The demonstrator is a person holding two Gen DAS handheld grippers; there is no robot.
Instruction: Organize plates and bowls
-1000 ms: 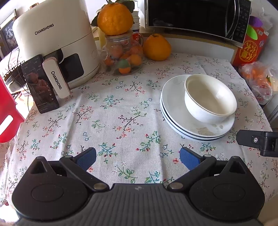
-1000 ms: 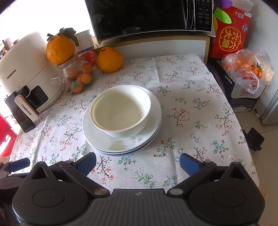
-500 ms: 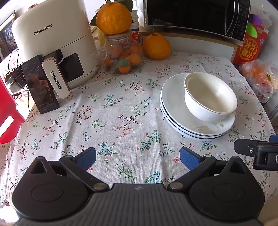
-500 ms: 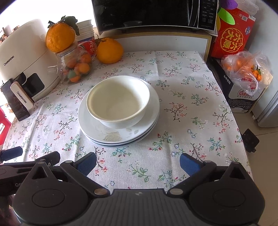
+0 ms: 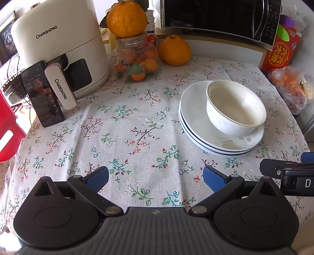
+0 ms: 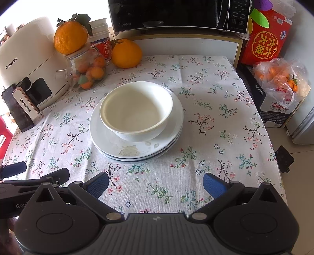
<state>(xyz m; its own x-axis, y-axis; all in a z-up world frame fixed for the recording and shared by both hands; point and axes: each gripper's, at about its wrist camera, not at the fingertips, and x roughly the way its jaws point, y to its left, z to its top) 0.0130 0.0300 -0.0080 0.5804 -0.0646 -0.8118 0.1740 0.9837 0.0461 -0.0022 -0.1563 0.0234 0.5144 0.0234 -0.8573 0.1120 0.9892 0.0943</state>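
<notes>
one white ceramic bowl [image 6: 136, 109] is sitting on a stack of white round plates [image 6: 109, 135], three by the visible rims. two large loose oranges [image 6: 126, 53] are showing, with one clear glass jar [image 6: 87, 72] and one black microwave [image 6: 176, 15].

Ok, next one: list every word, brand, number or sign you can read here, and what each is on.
"CHANGHONG": body of the white air fryer.
"CHANGHONG": air fryer handle.
"Midea": microwave door, lower left corner.
Large Chinese characters in a yellow circle: red box.
"Galic...", partly hidden: carton under the bag of oranges.
"D": right gripper body, cut off.
"Gen": left gripper body, cut off.
Microwave panel buttons, phone screen: too small.
</notes>
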